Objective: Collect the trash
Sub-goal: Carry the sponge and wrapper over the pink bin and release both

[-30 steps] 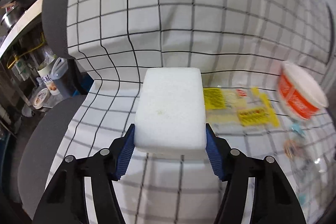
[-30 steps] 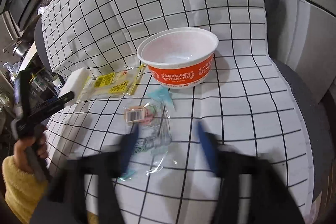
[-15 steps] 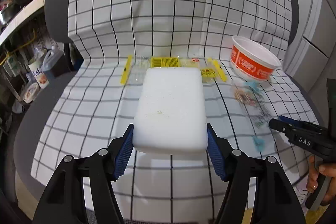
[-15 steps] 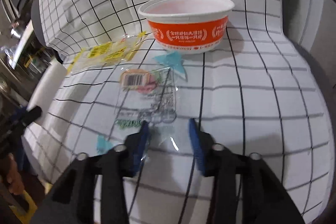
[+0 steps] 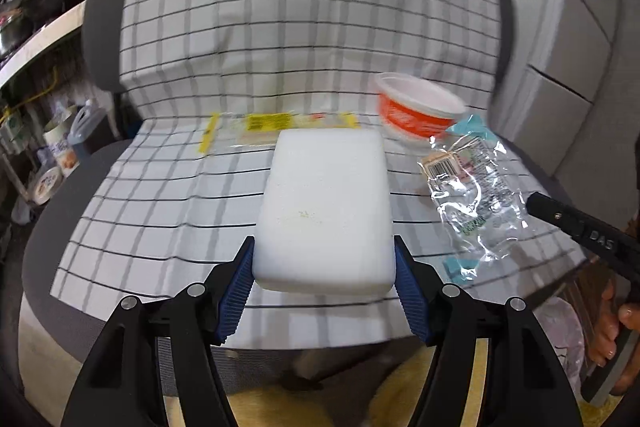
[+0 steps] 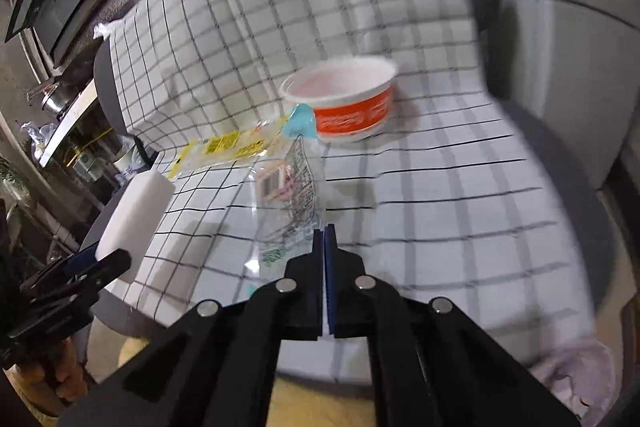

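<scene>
A: An orange cup (image 6: 347, 105) stands upright on the checked cloth (image 6: 440, 195), near where the seat meets the backrest. Its white inside looks empty, though blur hides the bottom.

B: And the trash around it?

A: A yellow wrapper (image 5: 276, 125) lies flat to the cup's left, against the fold of the backrest. A clear wrapper (image 5: 472, 195) with a barcode label hangs lifted off the cloth in front of the cup, its blue corner (image 6: 301, 121) overlapping the cup's side in the right wrist view.

B: Who holds it?

A: The right gripper (image 6: 323, 237), jaws just closed tight on the wrapper's near edge, pads pressed together on the film.

B: The left?

A: The left gripper (image 5: 323, 267) clamps a white foam block (image 5: 326, 211) between its blue pads (image 5: 236, 287), above the middle of the seat and pointing at the backrest.

B: Room to move?

A: The cloth's right half is bare past the cup. The cloth ends short of the seat's front lip, leaving a grey chair (image 5: 60, 211) edge exposed on the left. Cluttered shelves (image 5: 36, 131) crowd the left side; grey cabinets (image 5: 580, 39) stand at right. A pale bag (image 6: 576, 379) sits below the front right corner.
</scene>
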`<state>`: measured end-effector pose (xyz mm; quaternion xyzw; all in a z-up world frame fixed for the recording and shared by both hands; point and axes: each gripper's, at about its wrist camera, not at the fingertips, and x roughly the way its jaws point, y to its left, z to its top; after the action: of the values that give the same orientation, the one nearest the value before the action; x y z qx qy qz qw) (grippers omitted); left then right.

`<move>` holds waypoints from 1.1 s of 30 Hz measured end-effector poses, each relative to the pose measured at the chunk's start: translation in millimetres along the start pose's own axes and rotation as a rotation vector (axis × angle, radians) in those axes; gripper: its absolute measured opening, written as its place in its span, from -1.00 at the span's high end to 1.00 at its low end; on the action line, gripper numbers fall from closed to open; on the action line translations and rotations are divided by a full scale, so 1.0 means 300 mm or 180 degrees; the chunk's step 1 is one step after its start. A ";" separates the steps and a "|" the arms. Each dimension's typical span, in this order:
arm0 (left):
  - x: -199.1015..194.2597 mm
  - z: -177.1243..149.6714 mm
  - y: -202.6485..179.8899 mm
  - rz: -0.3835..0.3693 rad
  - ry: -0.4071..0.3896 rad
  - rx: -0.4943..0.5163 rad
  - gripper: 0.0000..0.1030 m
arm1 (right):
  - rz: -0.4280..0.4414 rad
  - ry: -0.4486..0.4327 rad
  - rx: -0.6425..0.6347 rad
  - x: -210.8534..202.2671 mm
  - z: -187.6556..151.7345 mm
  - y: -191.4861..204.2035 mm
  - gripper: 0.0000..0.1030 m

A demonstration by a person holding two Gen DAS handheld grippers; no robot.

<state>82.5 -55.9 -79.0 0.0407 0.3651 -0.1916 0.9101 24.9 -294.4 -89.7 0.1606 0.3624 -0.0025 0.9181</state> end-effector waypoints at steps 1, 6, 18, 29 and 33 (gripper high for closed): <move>-0.007 -0.009 -0.038 -0.0067 -0.0035 0.0052 -0.27 | -0.0077 -0.0058 -0.0006 -0.047 -0.014 -0.018 0.97; -0.025 -0.048 -0.198 -0.0390 -0.0114 0.0266 -0.27 | -0.0424 -0.0236 0.0074 -0.232 -0.098 -0.129 0.97; -0.047 -0.147 -0.596 -0.1050 -0.0096 0.0874 -0.28 | -0.1434 -0.0157 0.0874 -0.542 -0.409 -0.532 0.97; -0.015 -0.183 -0.740 -0.1230 0.0065 0.1085 -0.29 | -0.1910 0.0332 0.1467 -0.499 -0.567 -0.756 0.81; -0.013 -0.197 -0.759 -0.1271 0.0100 0.1148 -0.29 | -0.1937 0.0243 0.1430 -0.524 -0.557 -0.750 0.51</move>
<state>-44.5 -252.3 -104.4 0.1323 0.3399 -0.4287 0.8265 -229.3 -475.9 -165.5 0.2430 0.4180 -0.3484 0.8030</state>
